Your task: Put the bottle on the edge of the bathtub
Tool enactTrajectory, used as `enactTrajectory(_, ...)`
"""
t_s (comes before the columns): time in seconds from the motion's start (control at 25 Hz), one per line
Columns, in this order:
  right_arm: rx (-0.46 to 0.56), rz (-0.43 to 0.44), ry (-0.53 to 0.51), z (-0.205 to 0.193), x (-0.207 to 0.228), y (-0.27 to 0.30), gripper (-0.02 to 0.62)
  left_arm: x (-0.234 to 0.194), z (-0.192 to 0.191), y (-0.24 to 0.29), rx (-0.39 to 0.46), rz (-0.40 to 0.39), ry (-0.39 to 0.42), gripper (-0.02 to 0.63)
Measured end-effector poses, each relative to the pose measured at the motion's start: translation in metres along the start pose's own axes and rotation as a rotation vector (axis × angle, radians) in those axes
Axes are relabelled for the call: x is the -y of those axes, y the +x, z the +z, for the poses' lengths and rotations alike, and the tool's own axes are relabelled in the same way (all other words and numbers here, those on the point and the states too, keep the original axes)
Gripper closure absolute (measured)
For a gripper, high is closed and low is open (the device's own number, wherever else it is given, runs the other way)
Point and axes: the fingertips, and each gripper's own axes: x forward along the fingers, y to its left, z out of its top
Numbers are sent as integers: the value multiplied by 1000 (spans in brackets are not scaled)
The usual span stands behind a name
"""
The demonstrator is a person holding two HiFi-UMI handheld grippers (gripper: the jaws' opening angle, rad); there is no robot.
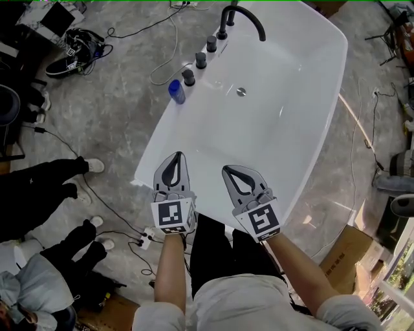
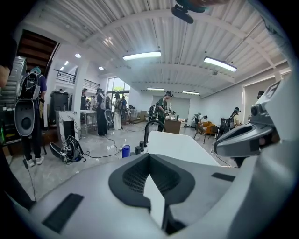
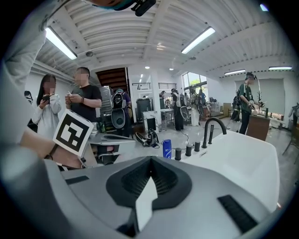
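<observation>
Bottle-bearing, the white bathtub fills the head view's centre, with its black faucet at 12 o'clock. Below, the left gripper and right gripper hover side by side over the near rim, each with jaws pressed together on nothing. A row of knobs runs along the left rim. Smallest, the blue bottle stands upright at that rim's outer edge, just beside the nearest knob. It lies at 12 o'clock from the left gripper, the nearer one, and 11 o'clock from the right. Placement looks done.
</observation>
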Motion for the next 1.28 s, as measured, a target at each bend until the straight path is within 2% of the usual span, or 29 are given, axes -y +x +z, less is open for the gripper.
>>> enactTrajectory(0.24,20,-28,63,7,2,-23,589,20,25,-26,26,24,39,595)
enactTrajectory(0.56,63,-37,66,20,9,-59,589,57,49,-53,48,40,5,595)
enactTrajectory(1.0,135,-48,0,35,18,-119,589,121,82,-93,102,48,22,595)
enactTrajectory(1.16,179,-72,24,49,25,-149,589,146,95,-102,127,41,29,595)
enactTrajectory(1.28,227,-72,-51,58,30,-170,589,167,102,-106,136,32,44,595)
